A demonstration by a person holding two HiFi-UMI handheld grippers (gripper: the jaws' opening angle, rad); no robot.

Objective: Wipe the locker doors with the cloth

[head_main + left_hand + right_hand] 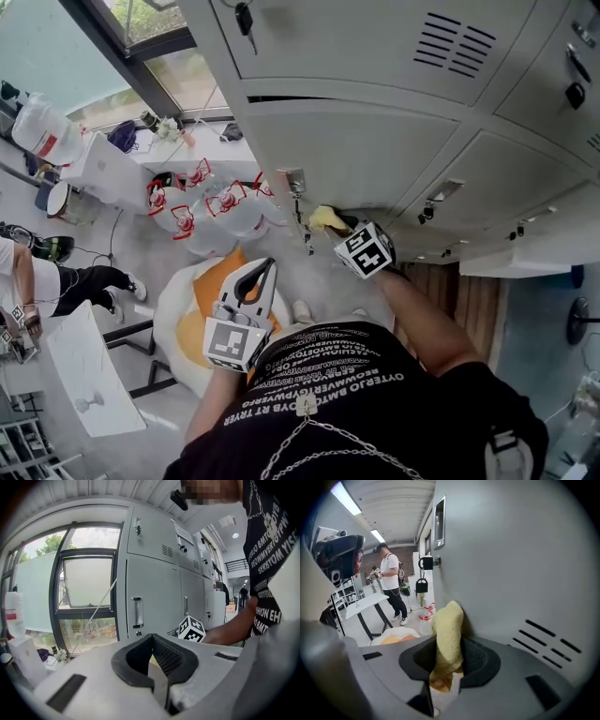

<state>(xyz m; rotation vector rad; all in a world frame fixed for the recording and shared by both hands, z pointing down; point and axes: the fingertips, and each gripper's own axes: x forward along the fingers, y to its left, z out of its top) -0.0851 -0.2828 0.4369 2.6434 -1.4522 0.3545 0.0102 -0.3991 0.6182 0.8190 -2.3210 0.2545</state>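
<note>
My right gripper (341, 226) is shut on a yellow cloth (325, 218) and holds it against a grey locker door (375, 155) near the door's left edge. In the right gripper view the cloth (449, 627) sticks up from between the jaws of the right gripper (447, 645) and touches the door (511, 564) above its vent slots. My left gripper (264, 269) hangs lower, away from the lockers, shut with nothing in it. In its own view the left gripper (151, 642) points at the lockers (154, 592), and the right gripper's marker cube (191, 629) shows beyond it.
Several water jugs with red handles (202, 204) stand on the floor left of the lockers. An orange and white cushion (192, 314) lies below my left gripper. A white table (89, 370) and a person (389, 581) are behind. A window (86, 581) adjoins the lockers.
</note>
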